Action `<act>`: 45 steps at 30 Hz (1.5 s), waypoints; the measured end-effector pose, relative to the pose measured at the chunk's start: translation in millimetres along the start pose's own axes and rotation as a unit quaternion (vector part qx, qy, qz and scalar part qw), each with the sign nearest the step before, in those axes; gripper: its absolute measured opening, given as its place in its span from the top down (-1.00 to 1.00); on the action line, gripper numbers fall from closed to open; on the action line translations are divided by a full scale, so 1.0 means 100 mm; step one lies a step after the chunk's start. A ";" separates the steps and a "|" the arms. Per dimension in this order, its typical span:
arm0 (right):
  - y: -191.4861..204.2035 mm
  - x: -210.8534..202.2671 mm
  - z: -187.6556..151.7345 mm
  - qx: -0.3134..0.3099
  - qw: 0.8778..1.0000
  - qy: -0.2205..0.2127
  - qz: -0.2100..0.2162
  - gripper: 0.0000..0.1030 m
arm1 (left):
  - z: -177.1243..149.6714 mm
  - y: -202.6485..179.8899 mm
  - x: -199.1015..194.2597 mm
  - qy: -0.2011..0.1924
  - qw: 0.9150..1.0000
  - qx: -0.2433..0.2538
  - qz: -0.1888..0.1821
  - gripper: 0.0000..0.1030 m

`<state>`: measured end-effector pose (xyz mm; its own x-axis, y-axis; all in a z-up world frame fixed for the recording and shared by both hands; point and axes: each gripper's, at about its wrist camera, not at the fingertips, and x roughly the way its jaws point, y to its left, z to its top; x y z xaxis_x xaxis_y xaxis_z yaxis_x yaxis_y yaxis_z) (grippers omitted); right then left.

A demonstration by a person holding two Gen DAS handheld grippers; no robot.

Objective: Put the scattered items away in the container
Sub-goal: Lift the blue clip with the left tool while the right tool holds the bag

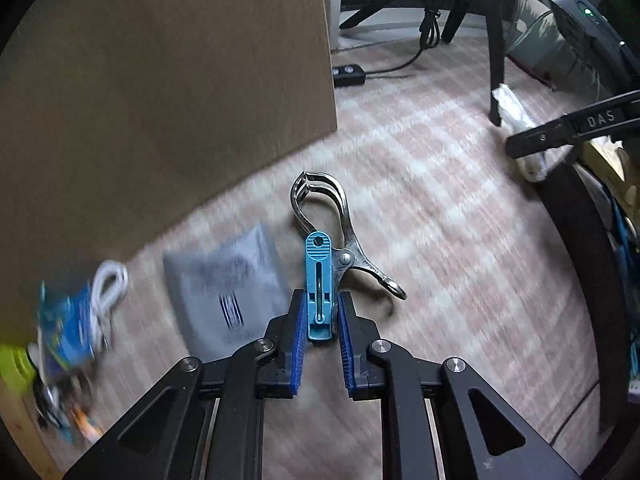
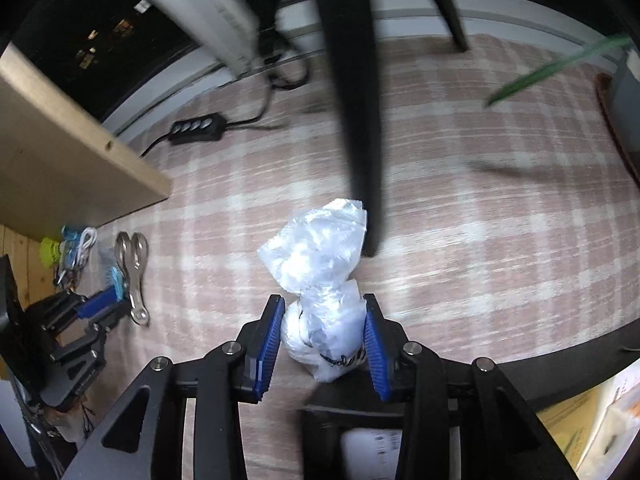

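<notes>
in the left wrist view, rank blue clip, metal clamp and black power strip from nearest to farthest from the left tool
1. blue clip, between the left tool's pads.
2. metal clamp, lying on the rug just beyond the clip.
3. black power strip, far off, past the cardboard's corner.

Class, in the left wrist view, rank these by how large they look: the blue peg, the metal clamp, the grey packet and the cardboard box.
1. Cardboard box
2. Grey packet
3. Metal clamp
4. Blue peg

The peg sits nearest the camera, so its true size against the clamp is unsure.
</notes>
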<state>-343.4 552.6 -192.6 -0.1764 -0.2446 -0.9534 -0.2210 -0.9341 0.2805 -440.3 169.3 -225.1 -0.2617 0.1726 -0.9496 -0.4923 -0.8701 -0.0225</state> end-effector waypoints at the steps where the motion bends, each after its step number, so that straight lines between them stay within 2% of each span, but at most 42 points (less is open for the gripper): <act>1: 0.09 0.00 -0.06 -0.006 1.000 0.001 0.000 0.33 | -0.08 0.00 -0.02 0.001 1.000 -0.005 -0.002 0.69; 3: 0.24 0.07 -0.22 -0.021 1.000 0.008 0.007 0.33 | -0.22 -0.02 -0.07 0.002 1.000 -0.016 -0.005 0.69; 4: 0.29 0.15 -0.08 -0.039 0.999 0.000 -0.005 0.33 | -0.31 -0.04 -0.11 0.001 1.000 -0.022 -0.013 0.69; 6: 0.56 0.22 -0.15 -0.073 0.997 -0.017 -0.026 0.33 | -0.48 -0.11 -0.18 0.000 1.000 -0.024 -0.021 0.69; 9: 0.83 0.42 -0.26 -0.089 0.996 0.017 0.009 0.33 | -0.71 -0.19 -0.29 -0.003 0.999 -0.029 -0.026 0.69; 11: 0.96 0.51 -0.38 -0.112 0.993 0.024 -0.004 0.33 | -1.02 -0.20 -0.36 -0.003 0.998 -0.046 -0.044 0.69; 12: 1.04 0.55 -0.43 -0.119 0.992 0.030 -0.002 0.33 | -1.32 -0.36 -0.39 -0.004 0.998 -0.050 -0.048 0.68; 15: 1.17 0.61 -0.63 -0.130 0.991 0.044 0.010 0.33 | -1.65 -0.43 -0.50 -0.008 0.998 -0.061 -0.034 0.68; 20: 1.34 0.61 -1.02 -0.151 0.987 0.051 0.017 0.33 | -1.93 -0.33 -0.61 -0.016 0.995 -0.096 -0.032 0.68; 22: 1.39 0.64 -1.15 -0.151 0.987 0.057 0.027 0.33 | -2.01 -0.33 -0.61 -0.015 0.993 -0.110 -0.037 0.63; 23: 1.41 0.65 -1.23 -0.152 0.986 0.060 0.032 0.33 | -2.04 -0.32 -0.61 -0.013 0.992 -0.120 -0.041 0.53; 24: 1.45 0.67 -1.28 -0.154 0.986 0.061 0.033 0.33 | -1.98 -0.27 -0.56 -0.017 0.991 -0.124 -0.040 0.51; 28: 1.56 0.70 -1.47 -0.173 0.983 0.053 0.020 0.32 | -2.03 -0.26 -0.50 -0.023 0.989 -0.141 -0.029 0.51; 30: 1.58 0.71 -1.54 -0.175 0.983 0.047 0.018 0.32 | -2.07 -0.26 -0.49 -0.020 0.989 -0.144 -0.019 0.71; 34: 1.52 0.68 -1.61 -0.166 0.985 0.039 0.024 0.32 | -2.11 -0.31 -0.55 -0.035 0.990 -0.135 -0.016 0.72; 35: 1.50 0.66 -1.62 -0.164 0.985 0.039 0.027 0.32 | -2.09 -0.34 -0.56 -0.034 0.991 -0.130 -0.011 0.58; 36: 1.48 0.66 -1.62 -0.162 0.986 0.040 0.029 0.32 | -2.10 -0.34 -0.61 -0.032 0.991 -0.128 -0.011 0.29; 38: 1.49 0.67 -1.63 -0.160 0.986 0.039 0.032 0.32 | -2.08 -0.33 -0.68 -0.040 0.990 -0.131 -0.017 -0.03; 43: 1.53 0.69 -1.63 -0.161 0.986 0.037 0.031 0.31 | -1.93 -0.26 -0.62 -0.042 0.988 -0.144 -0.043 -0.06; 45: 1.51 0.67 -1.64 -0.162 0.986 0.037 0.032 0.31 | -1.89 -0.24 -0.58 -0.041 0.988 -0.144 -0.045 0.02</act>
<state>-231.3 352.9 -232.4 -0.1064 -0.3125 -0.9440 0.1089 -0.9473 0.3013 -256.0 92.8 -228.2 -0.2990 0.2821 -0.9116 -0.2634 -0.9426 -0.2053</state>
